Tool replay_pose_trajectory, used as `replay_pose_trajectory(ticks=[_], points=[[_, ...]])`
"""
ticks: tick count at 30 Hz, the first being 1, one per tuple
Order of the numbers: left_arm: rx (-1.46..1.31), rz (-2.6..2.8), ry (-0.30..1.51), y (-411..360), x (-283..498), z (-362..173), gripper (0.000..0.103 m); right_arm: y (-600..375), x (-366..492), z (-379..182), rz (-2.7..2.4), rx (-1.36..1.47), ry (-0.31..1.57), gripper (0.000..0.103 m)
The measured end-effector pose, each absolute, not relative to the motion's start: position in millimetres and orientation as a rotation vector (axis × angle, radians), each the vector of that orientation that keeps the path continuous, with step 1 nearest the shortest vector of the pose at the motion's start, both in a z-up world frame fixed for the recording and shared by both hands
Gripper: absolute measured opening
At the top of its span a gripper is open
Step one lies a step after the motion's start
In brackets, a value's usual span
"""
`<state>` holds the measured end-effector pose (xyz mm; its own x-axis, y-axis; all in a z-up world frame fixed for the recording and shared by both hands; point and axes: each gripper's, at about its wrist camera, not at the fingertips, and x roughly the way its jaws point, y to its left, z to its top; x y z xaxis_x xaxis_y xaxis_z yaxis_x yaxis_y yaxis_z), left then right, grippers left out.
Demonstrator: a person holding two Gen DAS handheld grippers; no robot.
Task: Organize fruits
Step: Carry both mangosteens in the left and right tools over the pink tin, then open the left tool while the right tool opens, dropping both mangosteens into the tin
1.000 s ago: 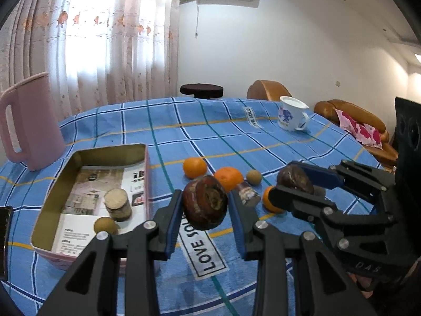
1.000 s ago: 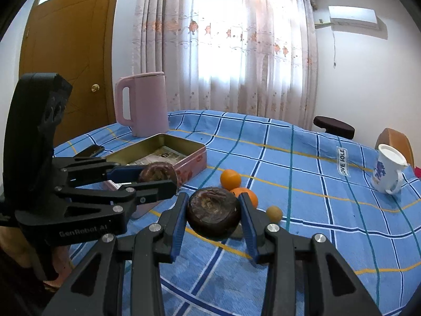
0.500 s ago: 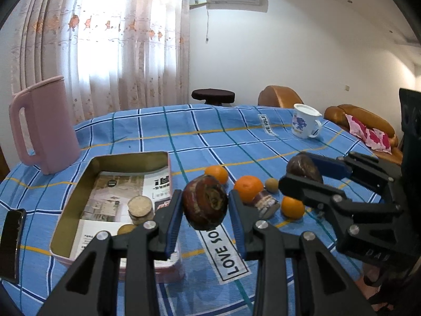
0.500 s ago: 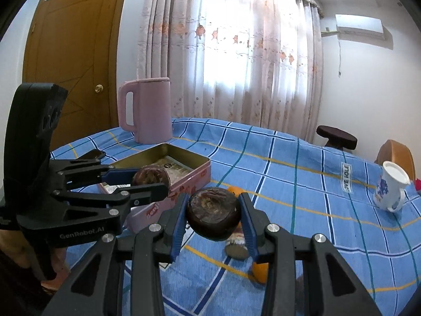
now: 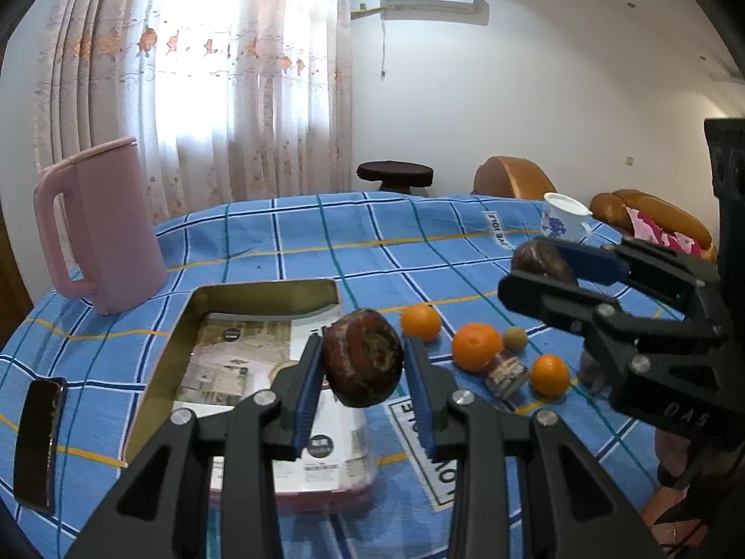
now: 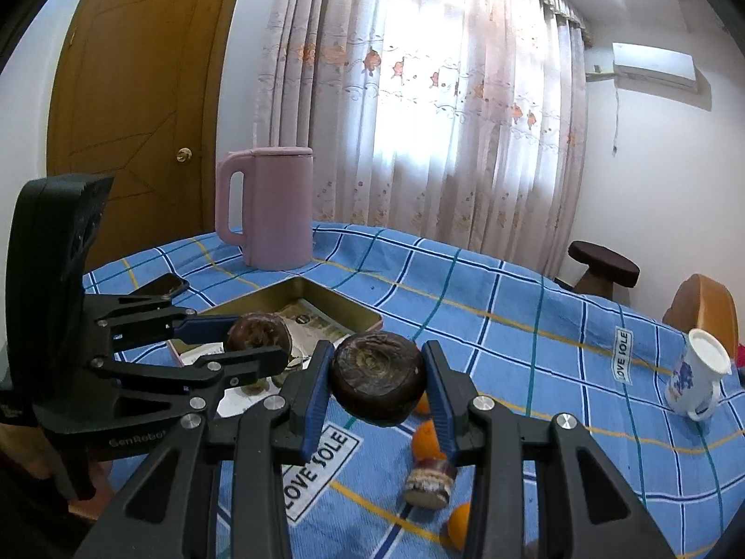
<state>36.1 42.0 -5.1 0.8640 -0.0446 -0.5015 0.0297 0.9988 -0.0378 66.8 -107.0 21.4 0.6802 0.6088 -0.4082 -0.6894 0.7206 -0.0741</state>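
Left tool (image 5: 363, 363): clenched on brown fruit (image 5: 362, 364) above tin (image 5: 163, 358) | Right tool (image 6: 378, 382): clenched on dark fruit (image 6: 378, 379) beside tin | Handling: likely firm, light, round; grip mid-sides.

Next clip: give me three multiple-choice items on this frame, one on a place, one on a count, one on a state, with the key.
1. Where does the pink jug stand?
A. inside the tin
B. on the tablecloth beyond the tin
C. on the stool

2. How many oranges lie on the tablecloth in the left wrist view?
A. one
B. three
C. five

3. What is the left gripper doing?
A. shut on a dark round fruit
B. open and empty
C. gripping the mug

Key: 1 B, the jug sits on the cloth past the tin. 2 B, three show. 3 A, a dark round fruit sits between its fingers.
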Motion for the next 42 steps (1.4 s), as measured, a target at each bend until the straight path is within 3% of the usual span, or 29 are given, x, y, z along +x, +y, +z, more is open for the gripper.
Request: replay_pose_trajectory(ticks=[16, 39, 41, 42], points=[[-0.082, 0.044, 0.552, 100, 48, -9, 0.036, -52, 93, 26, 0.806, -0.259, 0.406, 0.040], [-0.151, 0.094, 0.646, 155, 71, -36, 0.036, 36, 102, -40, 0.902, -0.386, 0.574, 0.041], [-0.152, 0.107, 0.639, 155, 70, -35, 0.037, 41, 102, -42, 0.917, -0.391, 0.589, 0.041], [-0.145, 0.107, 0.632, 153, 68, -34, 0.040, 41, 101, -43, 0.913, -0.398, 0.587, 0.047]])
